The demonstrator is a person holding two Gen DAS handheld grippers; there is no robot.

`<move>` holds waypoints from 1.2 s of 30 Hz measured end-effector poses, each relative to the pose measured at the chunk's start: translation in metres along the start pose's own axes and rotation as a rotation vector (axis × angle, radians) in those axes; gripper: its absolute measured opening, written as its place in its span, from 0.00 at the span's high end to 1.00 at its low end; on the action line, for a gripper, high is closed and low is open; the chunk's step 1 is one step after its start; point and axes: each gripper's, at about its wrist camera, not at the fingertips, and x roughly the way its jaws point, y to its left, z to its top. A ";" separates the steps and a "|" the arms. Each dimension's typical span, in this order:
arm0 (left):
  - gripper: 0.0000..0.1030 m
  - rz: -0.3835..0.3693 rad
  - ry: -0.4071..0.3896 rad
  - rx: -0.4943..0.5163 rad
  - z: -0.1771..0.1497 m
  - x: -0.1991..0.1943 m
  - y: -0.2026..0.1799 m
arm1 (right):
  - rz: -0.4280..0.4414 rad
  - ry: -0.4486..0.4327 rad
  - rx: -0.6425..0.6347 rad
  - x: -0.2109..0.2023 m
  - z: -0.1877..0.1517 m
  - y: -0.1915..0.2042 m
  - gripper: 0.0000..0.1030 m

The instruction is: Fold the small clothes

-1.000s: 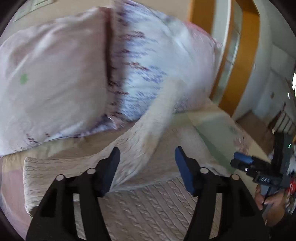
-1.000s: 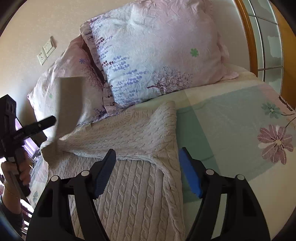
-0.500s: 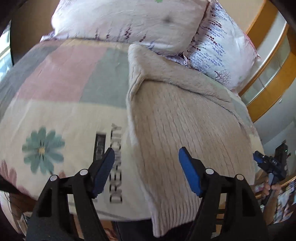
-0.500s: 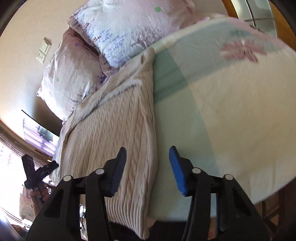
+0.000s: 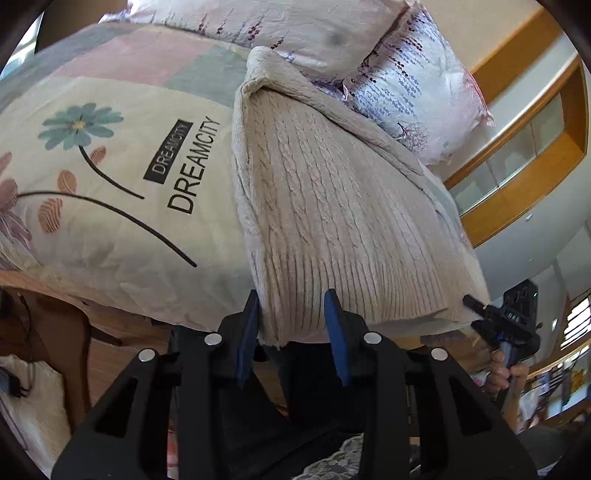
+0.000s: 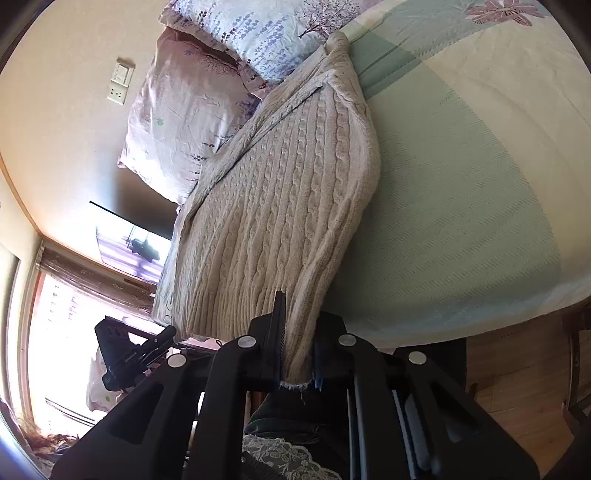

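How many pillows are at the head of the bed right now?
2. A pinkish pillow lies nearest the wall with the sockets, and a bluish floral pillow overlaps it, beside the sweater. More may be hidden outside the frame.

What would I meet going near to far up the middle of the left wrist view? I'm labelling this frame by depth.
left hand-held gripper → ribbed hem of the sweater → cable-knit body of the sweater → folded sleeve across the top → pillows
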 end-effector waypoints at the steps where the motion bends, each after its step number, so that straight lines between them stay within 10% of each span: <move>1: 0.69 -0.002 0.002 -0.011 0.001 0.002 0.002 | -0.001 0.001 0.000 0.001 0.000 0.001 0.87; 5: 0.92 -0.020 0.032 -0.033 -0.001 0.011 0.005 | -0.006 -0.002 -0.014 0.001 -0.001 0.000 0.92; 10: 0.93 -0.125 -0.003 0.008 0.027 -0.009 -0.007 | 0.132 -0.051 -0.010 -0.011 0.022 0.013 0.93; 17: 0.93 -0.033 -0.321 0.161 0.193 -0.047 -0.032 | 0.368 -0.280 -0.027 -0.008 0.146 0.062 0.93; 23: 0.93 0.093 -0.286 0.125 0.326 0.051 -0.017 | 0.264 -0.394 0.101 0.064 0.255 0.047 0.93; 26: 0.82 0.166 -0.167 0.045 0.350 0.109 0.012 | 0.049 -0.369 0.160 0.103 0.289 0.021 0.79; 30: 0.30 0.099 -0.218 -0.045 0.342 0.095 0.044 | 0.099 -0.397 0.192 0.102 0.289 -0.005 0.17; 36: 0.26 -0.048 -0.091 -0.104 0.327 0.091 0.077 | 0.089 -0.480 0.067 0.078 0.284 -0.002 0.07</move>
